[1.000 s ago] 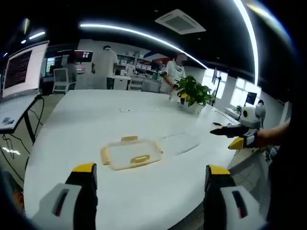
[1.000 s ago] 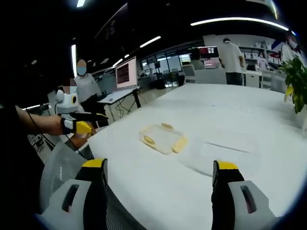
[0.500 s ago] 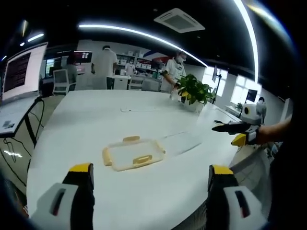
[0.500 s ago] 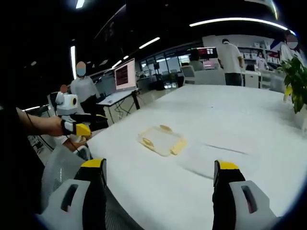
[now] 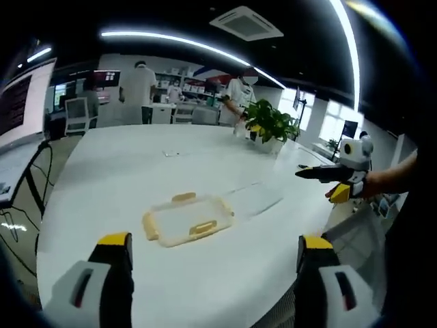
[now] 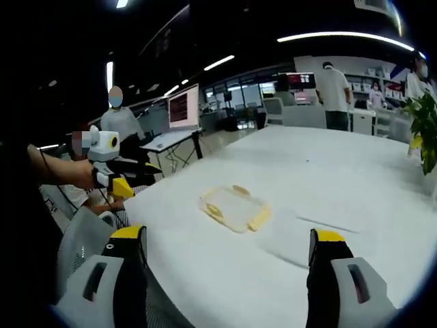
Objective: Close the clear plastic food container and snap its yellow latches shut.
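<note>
Both claws are wide open and hold nothing. The left claw (image 5: pixel 213 263) sits at the bottom of the left gripper view, and the right claw (image 6: pixel 225 263) sits at the bottom of the right gripper view. Both are well back from the work.

The lid (image 5: pixel 186 219) with its yellow latches (image 5: pixel 200 227) lies flat on the white desk (image 5: pixel 109 171), in the middle of the left gripper view. The clear container (image 5: pixel 254 200) lies just beside it, toward the right of the frame.

I think the hard part is that the container is see-through and hard to spot, so a claw could miss its edge or push it away. The lid could also slide on the smooth desk, or land crooked so the latches will not snap.

A potted plant (image 5: pixel 270 126) stands far back on the desk, well apart. People stand beyond it. Nothing blocks the way.
</note>
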